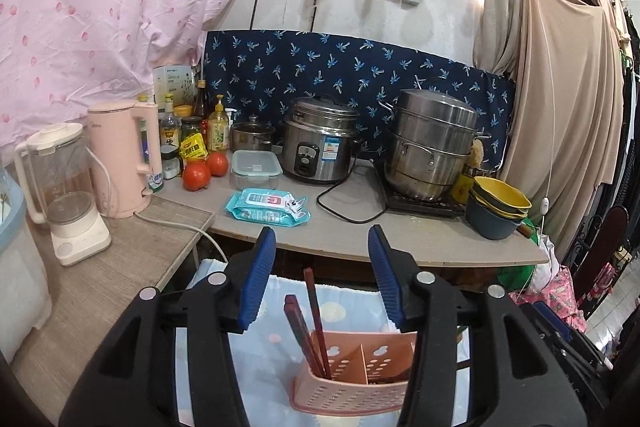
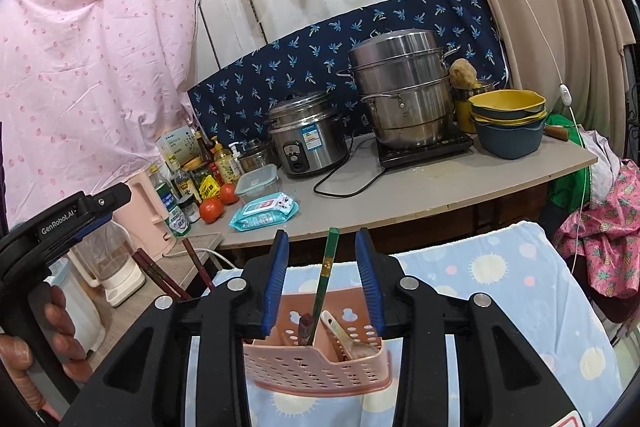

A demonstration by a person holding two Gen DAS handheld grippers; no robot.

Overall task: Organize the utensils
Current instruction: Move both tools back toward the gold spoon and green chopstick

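Holder (image 2: 316, 359) on cloth (image 2: 500, 287), chopsticks (image 1: 310, 323) leaning inside. Left gripper (image 1: 322, 275) spread, empty; right gripper (image 2: 322, 279) spread, empty, green chopstick (image 2: 326, 279) between fingers. Risk: bumping tips light holder.

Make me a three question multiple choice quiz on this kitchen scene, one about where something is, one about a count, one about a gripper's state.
1. Where do the dark red chopsticks stand?
A. in the pink utensil holder
B. in the rice cooker
C. on the counter

2. How many tomatoes lie on the counter?
A. one
B. two
C. four

3. How is the left gripper?
A. shut on a spoon
B. shut on a chopstick
C. open, holding nothing

Answers: A, their lower ends sit inside the holder; B, two red tomatoes lie side by side; C, its blue fingers stand apart with nothing between them.
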